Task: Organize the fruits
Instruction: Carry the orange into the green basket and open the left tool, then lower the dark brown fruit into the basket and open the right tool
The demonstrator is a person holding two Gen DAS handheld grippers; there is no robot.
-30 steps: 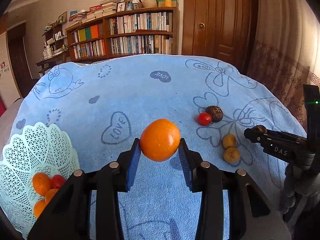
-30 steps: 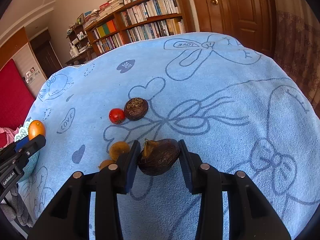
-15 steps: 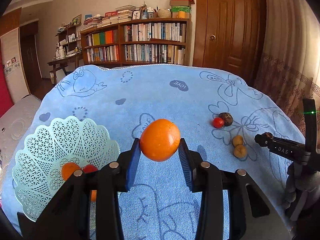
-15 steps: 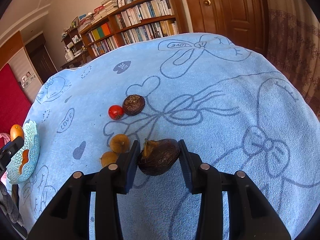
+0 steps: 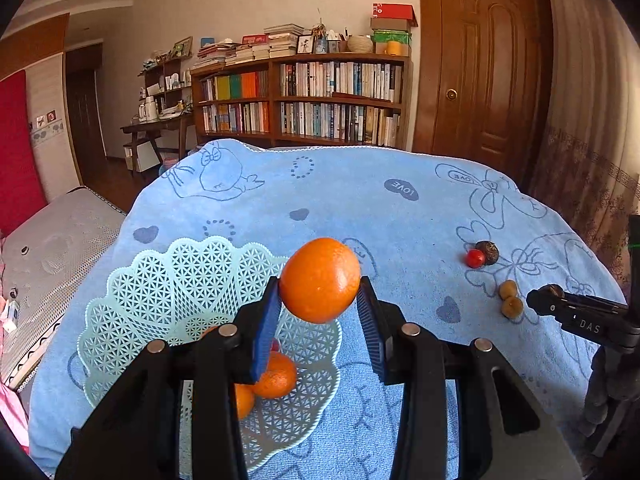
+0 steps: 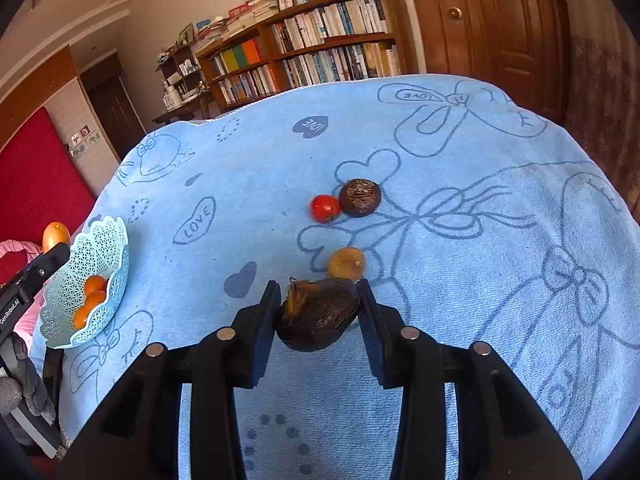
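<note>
My left claw (image 5: 319,309) clenches the orange (image 5: 319,280) above the basket (image 5: 160,280) for dropping — my right claw (image 6: 319,309) grips a dark brown fruit (image 6: 318,314), waiting its turn.

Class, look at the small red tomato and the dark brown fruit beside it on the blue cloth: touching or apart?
Touching. In the right wrist view the red tomato meets the dark brown fruit with no cloth visible between them.

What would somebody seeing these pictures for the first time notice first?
Probably the bright orange clamped in the left tongs, raised just beside the pale green lattice basket that already holds oranges. Next, the dark brown fruit gripped in the right tongs above the blue towel.
</note>
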